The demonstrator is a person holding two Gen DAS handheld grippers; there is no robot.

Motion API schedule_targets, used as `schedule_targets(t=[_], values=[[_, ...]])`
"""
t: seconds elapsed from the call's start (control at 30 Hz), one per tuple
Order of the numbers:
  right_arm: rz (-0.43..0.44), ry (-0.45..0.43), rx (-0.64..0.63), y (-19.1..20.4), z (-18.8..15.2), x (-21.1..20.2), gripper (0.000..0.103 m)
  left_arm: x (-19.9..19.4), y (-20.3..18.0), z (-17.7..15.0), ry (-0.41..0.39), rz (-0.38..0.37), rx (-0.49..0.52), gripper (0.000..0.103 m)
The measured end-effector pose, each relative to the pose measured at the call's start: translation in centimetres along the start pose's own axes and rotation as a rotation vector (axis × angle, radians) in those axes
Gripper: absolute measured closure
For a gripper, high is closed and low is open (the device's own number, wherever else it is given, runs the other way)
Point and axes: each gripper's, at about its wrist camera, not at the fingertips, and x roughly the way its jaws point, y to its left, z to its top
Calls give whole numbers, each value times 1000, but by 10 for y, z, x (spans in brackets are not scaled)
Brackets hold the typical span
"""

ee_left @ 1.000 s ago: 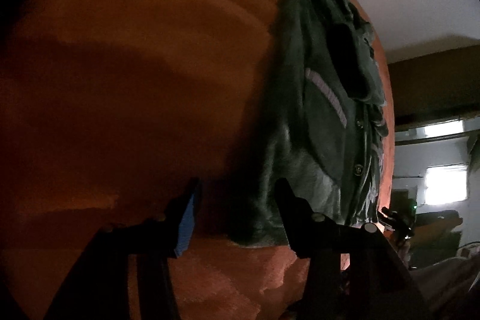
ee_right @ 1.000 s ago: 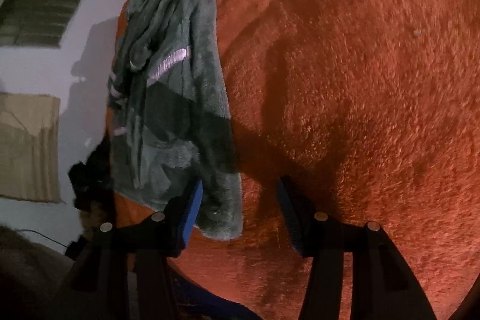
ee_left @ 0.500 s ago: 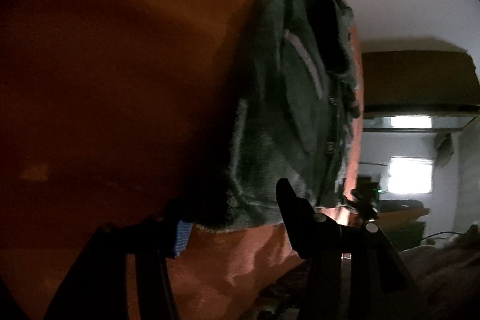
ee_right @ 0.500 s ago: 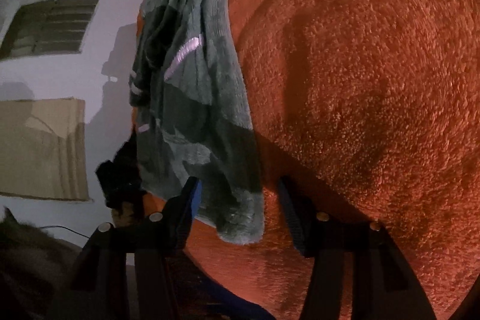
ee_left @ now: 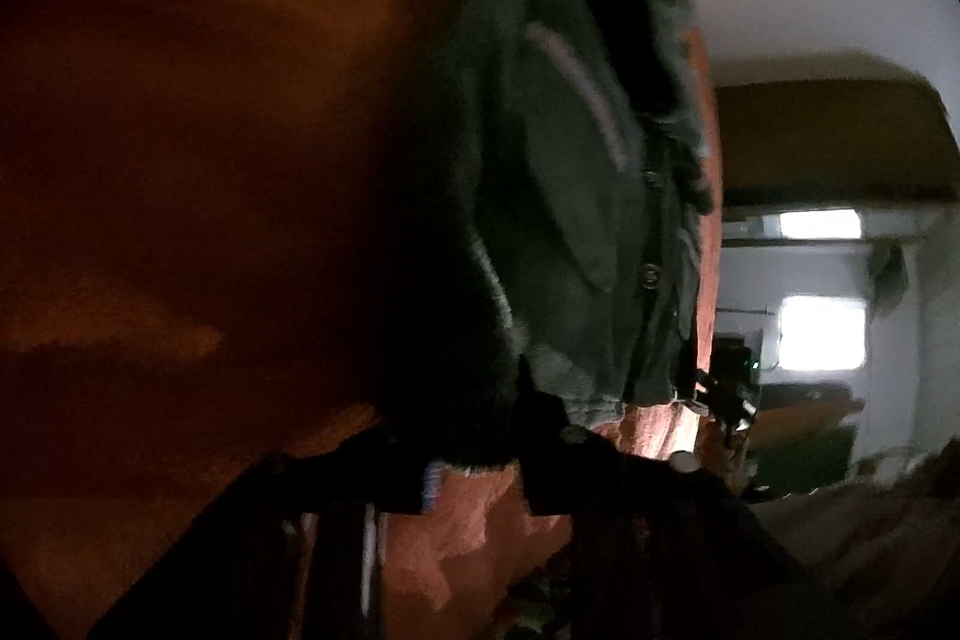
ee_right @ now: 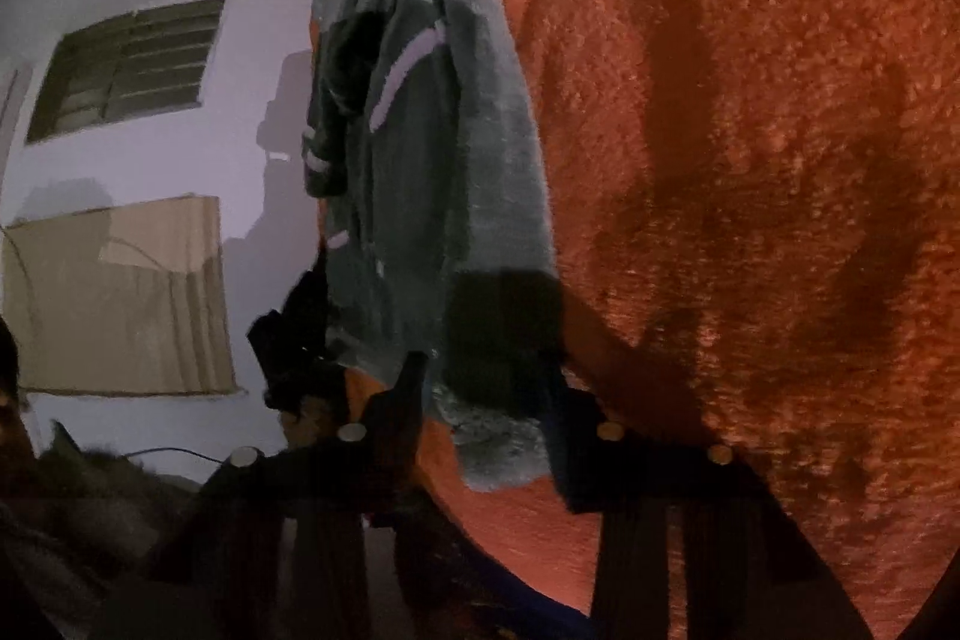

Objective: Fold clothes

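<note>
A green fleece jacket (ee_left: 576, 220) with pale stripes and snap buttons lies flat on an orange blanket (ee_left: 210, 130). My left gripper (ee_left: 480, 442) has its jaws closing around the jacket's near hem corner, which sits in deep shadow between the fingers; a gap remains. In the right wrist view the jacket (ee_right: 432, 172) runs away from me, and my right gripper (ee_right: 489, 400) is closing around the other near corner, with fluffy hem between the fingers and not pinched. Each view shows the other gripper as a dark shape beyond the hem, the right gripper (ee_left: 726, 388) and the left gripper (ee_right: 294, 340).
The orange blanket (ee_right: 750, 220) spreads wide to the right of the jacket. A pale wall carries a louvred window (ee_right: 126, 64) and a cardboard sheet (ee_right: 120, 298). A bright window (ee_left: 822, 334) and a dark shelf (ee_left: 828, 142) lie past the blanket's edge.
Both grippers moved in over the jacket's near hem, so each corner now lies between the fingers. Both pairs of jaws have narrowed. The left view tilted and darkened.
</note>
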Motion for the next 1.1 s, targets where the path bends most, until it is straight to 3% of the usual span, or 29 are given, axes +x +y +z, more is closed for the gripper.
schedule_targets(t=[0.03,0.3,0.37,0.47,0.5,0.53,0.57,0.6,0.67,0.73,0.8,0.83,0.87,1.0,1.03,1.1], values=[[-12,6,8,-2,0,-2,68,-3,6,1,11,0,-22,63],[-65,71,-1,-10,0,-5,60,-13,23,9,30,10,-65,60],[-30,60,19,-14,0,-4,50,-14,32,12,33,-4,-90,60],[20,33,50,-18,0,-2,49,-15,35,11,-11,-31,-137,62],[34,22,59,-19,0,-2,50,-19,33,10,-54,-26,-129,76],[32,16,56,-18,-1,-1,58,-23,29,9,-87,-14,-111,89],[8,19,51,-17,-2,-1,80,-25,26,9,-101,-12,-91,92],[-24,26,50,-17,-3,0,90,-29,22,8,-116,-22,-73,92],[-32,26,72,-20,-4,-3,92,-35,15,6,-131,-38,-32,93],[-3,23,77,-18,-6,-8,92,-34,15,6,-105,-35,-21,92],[11,39,68,-16,-6,-10,91,-26,21,7,-64,-27,-53,83],[4,51,70,-17,-5,-9,87,-20,25,8,-39,-29,-77,81],[1,60,79,-19,-4,-8,75,-15,30,9,-15,-31,-100,77],[16,82,108,-26,0,0,67,-6,26,8,-22,-44,-92,66],[16,84,100,-25,0,1,66,-5,24,8,-28,-49,-86,67],[2,82,79,-20,-1,4,68,-8,17,8,-56,-48,-54,93]])
